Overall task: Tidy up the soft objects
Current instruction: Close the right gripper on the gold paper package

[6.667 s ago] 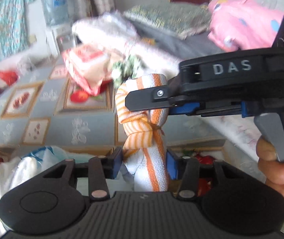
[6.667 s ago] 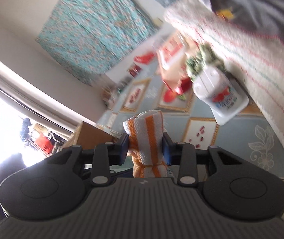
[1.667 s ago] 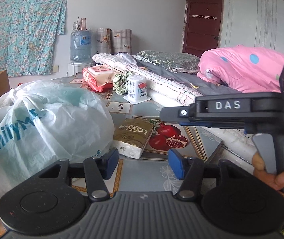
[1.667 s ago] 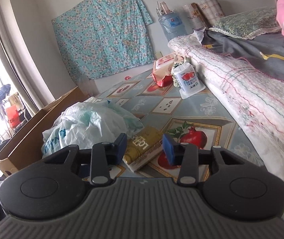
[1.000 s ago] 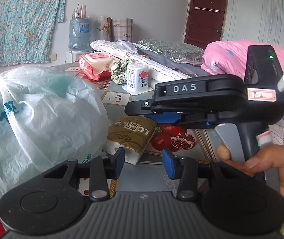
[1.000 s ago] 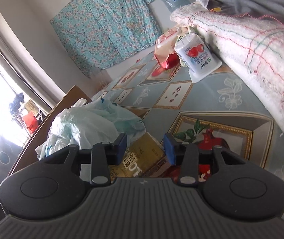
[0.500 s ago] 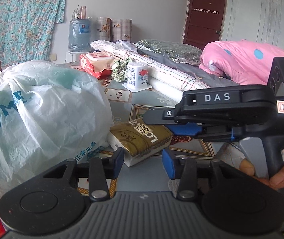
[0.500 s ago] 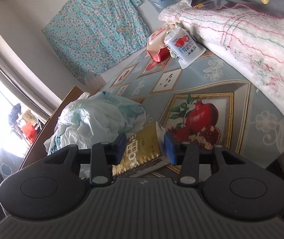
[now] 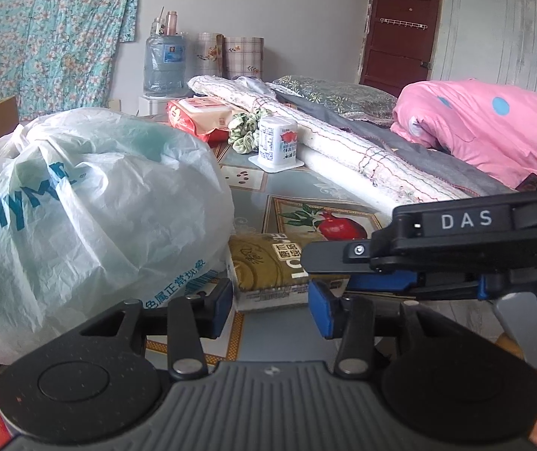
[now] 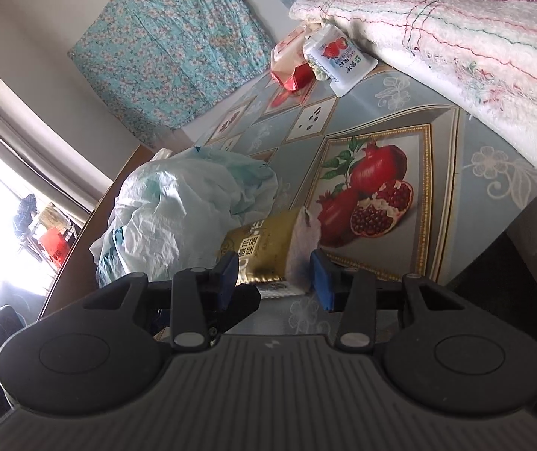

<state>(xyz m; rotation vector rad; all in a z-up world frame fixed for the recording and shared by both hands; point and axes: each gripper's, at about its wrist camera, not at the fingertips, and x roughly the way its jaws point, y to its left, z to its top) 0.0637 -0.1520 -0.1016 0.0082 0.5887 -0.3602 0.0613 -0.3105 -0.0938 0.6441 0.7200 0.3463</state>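
A gold tissue pack (image 9: 264, 263) lies on the patterned table beside a large white plastic bag (image 9: 80, 203). It also shows in the right wrist view (image 10: 264, 251), next to the bag (image 10: 178, 210). My right gripper (image 10: 274, 276) is open, its blue pads on either side of the pack's near end, apparently without squeezing it. In the left wrist view the right gripper (image 9: 328, 274) comes in from the right onto the pack. My left gripper (image 9: 270, 306) is open and empty, just in front of the pack.
A red wipes pack (image 9: 197, 116), a green scrunchie (image 9: 244, 135) and a white tissue pack (image 9: 278, 143) sit at the far end of the table. Rolled blankets (image 9: 343, 150) and a pink quilt (image 9: 486, 127) lie on the right. A cardboard box edge (image 10: 91, 225) is left of the bag.
My right gripper has moved down and forward until its pads flank the gold tissue pack. My left gripper has come a little closer to the pack. Both stay open.
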